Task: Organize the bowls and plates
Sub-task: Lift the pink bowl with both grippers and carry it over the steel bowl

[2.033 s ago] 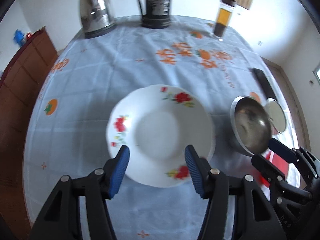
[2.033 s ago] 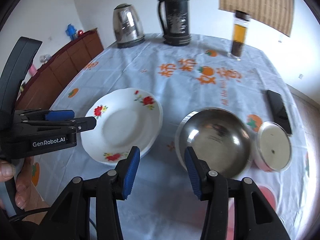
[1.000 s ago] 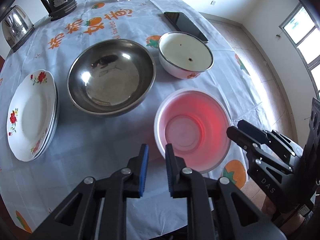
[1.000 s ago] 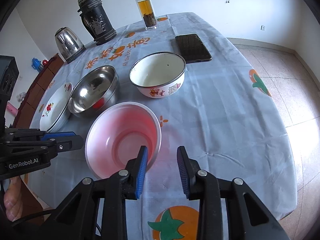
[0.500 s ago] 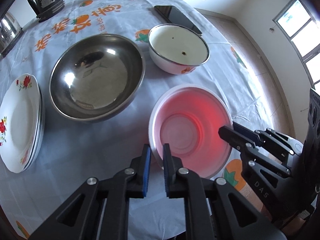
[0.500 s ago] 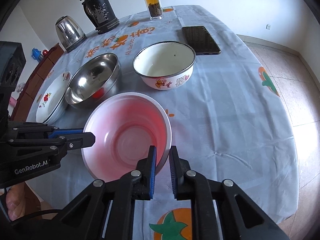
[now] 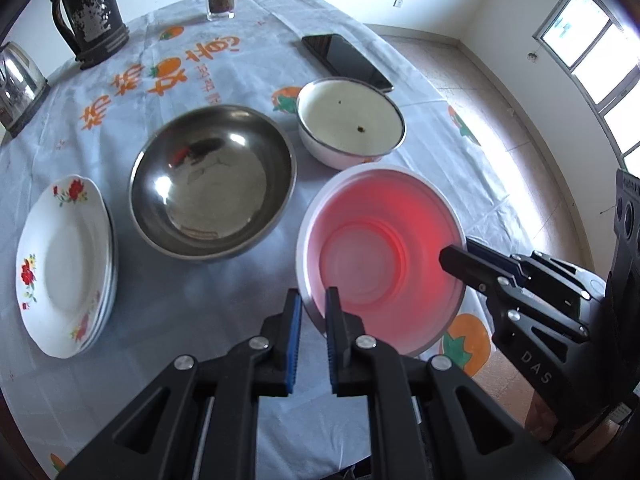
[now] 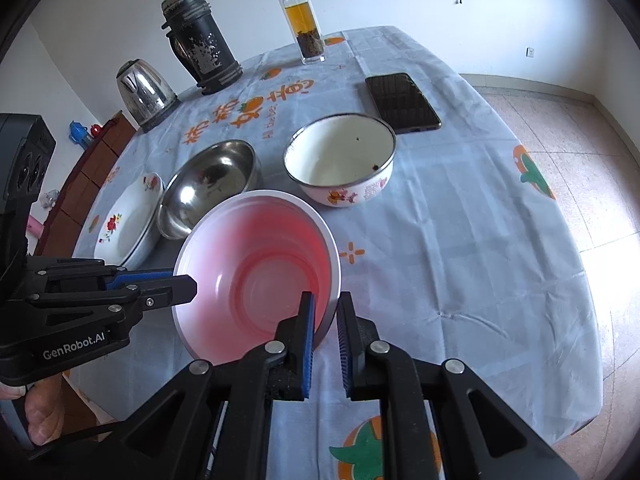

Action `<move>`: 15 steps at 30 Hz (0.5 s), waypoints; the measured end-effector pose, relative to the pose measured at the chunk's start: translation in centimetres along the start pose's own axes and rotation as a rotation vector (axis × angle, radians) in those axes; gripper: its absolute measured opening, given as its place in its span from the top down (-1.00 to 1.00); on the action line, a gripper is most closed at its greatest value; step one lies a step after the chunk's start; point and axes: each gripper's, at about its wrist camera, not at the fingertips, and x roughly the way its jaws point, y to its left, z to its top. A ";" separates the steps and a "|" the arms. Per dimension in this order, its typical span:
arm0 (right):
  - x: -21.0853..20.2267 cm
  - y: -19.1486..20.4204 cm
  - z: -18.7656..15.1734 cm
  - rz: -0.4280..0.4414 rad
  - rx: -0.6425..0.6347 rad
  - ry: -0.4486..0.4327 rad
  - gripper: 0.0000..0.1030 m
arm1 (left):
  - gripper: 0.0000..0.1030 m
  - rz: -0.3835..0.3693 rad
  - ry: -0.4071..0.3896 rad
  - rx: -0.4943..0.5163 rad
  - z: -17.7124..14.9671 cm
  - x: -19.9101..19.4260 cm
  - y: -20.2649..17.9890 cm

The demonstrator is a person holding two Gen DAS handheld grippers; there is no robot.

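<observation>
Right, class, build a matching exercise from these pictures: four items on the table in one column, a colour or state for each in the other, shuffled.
Things:
1. steel bowl
2. pink bowl
3. phone
4. glass bottle

States:
A. gripped at the rim by both grippers
B. holds amber tea
C. shiny, empty
D. black, lying flat

Pairs: 1-C, 2-A, 3-D, 4-B

Pink bowl (image 7: 384, 256) tilted (rim pinched), beside steel bowl (image 7: 212, 184), enamel bowl (image 7: 352, 120), plates (image 7: 60, 264).
</observation>
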 end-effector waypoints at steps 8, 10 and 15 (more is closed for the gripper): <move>-1.2 1.2 1.6 0.008 -0.019 -0.046 0.77 | 0.83 0.021 -0.068 0.009 0.8 -2.3 0.7; -1.5 1.6 2.0 0.011 -0.025 -0.058 0.77 | 0.83 0.031 -0.083 0.009 0.9 -2.8 0.9; -1.8 2.7 3.1 0.024 -0.039 -0.081 0.77 | 0.83 0.043 -0.104 -0.012 1.1 -3.6 1.9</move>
